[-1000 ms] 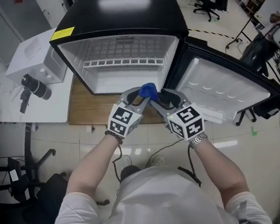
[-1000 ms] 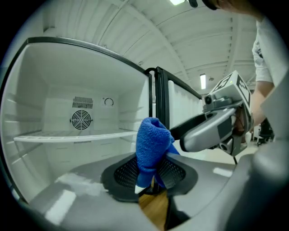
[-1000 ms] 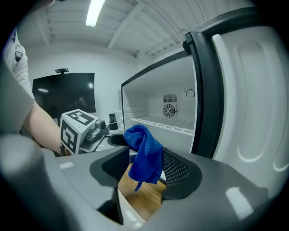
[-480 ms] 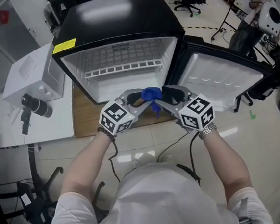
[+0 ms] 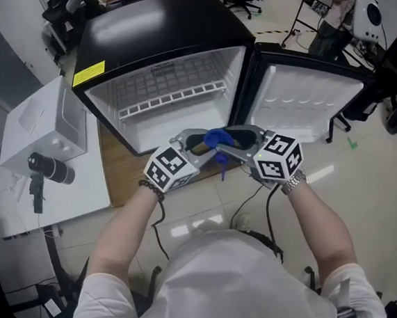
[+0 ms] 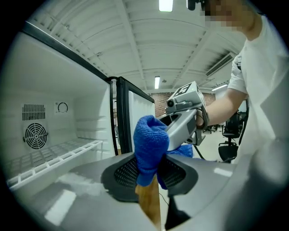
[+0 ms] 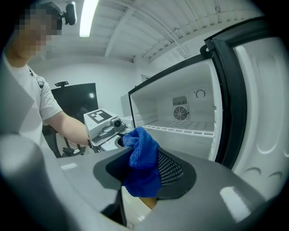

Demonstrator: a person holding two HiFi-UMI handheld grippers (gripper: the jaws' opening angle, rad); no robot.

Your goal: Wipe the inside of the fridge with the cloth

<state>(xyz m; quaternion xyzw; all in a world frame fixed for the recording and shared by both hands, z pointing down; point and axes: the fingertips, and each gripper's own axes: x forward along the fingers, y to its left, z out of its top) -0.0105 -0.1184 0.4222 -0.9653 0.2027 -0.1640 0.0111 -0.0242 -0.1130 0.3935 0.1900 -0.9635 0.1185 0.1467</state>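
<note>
Now, cloth: blue, bunched, in mid-air just in front of the open fridge.
Left gripper: clamped on the cloth, before the fridge's mouth.
Right gripper: facing the left one, jaws wide and just closing round the same cloth, not yet pinching it.
Door: swung wide at the fridge's right side.
Shelf: white wire rack inside the fridge.

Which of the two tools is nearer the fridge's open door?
The right tool: it is closest to the open door; the left tool faces the fridge interior. The right tool's jaws have just been closing, the blue cloth between them.
</note>
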